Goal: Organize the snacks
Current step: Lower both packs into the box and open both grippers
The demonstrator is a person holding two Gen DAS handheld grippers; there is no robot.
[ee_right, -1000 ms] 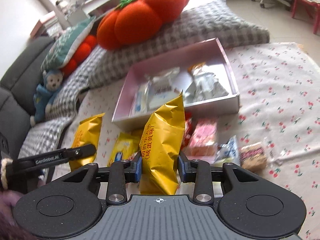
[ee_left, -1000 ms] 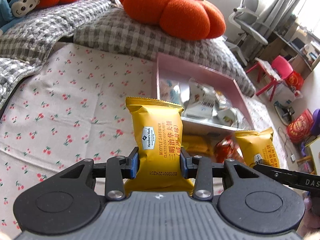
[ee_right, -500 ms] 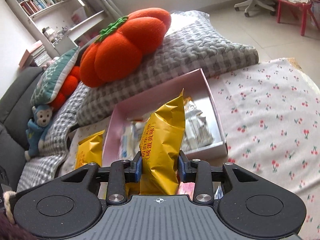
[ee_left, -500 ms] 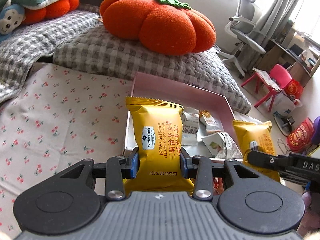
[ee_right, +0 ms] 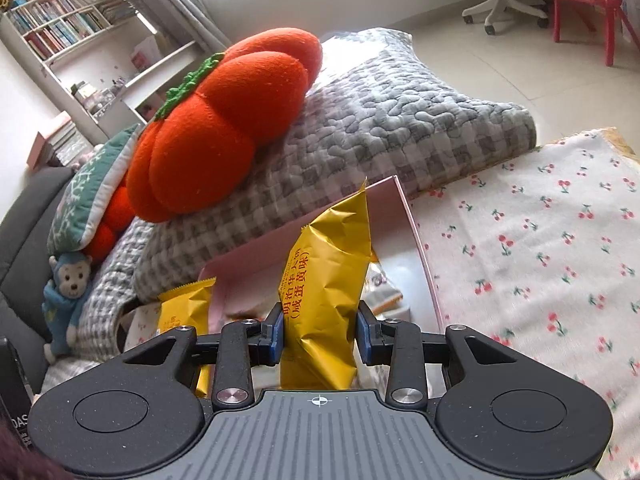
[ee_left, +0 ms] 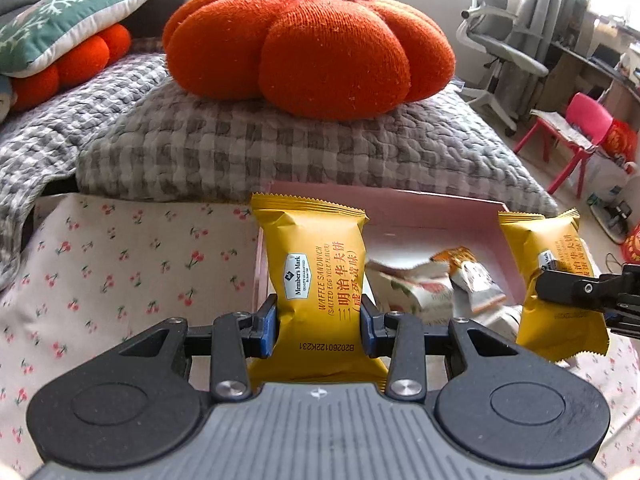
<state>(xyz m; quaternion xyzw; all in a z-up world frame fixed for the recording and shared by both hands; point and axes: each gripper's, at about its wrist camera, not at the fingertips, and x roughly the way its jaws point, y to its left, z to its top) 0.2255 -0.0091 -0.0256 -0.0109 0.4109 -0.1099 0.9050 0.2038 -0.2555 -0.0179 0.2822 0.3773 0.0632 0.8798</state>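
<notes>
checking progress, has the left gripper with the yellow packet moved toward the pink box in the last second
Yes. The left gripper has carried its yellow packet forward toward the pink box, which now sits closer, right behind the packet.

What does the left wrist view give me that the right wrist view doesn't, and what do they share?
Only the left wrist view: the Member's Mark label on the left gripper's yellow waffle packet.

Only the right wrist view: the bookshelf and blue monkey toy.

Both: the pink box, the pumpkin cushion, and the right gripper's second yellow packet.
</notes>
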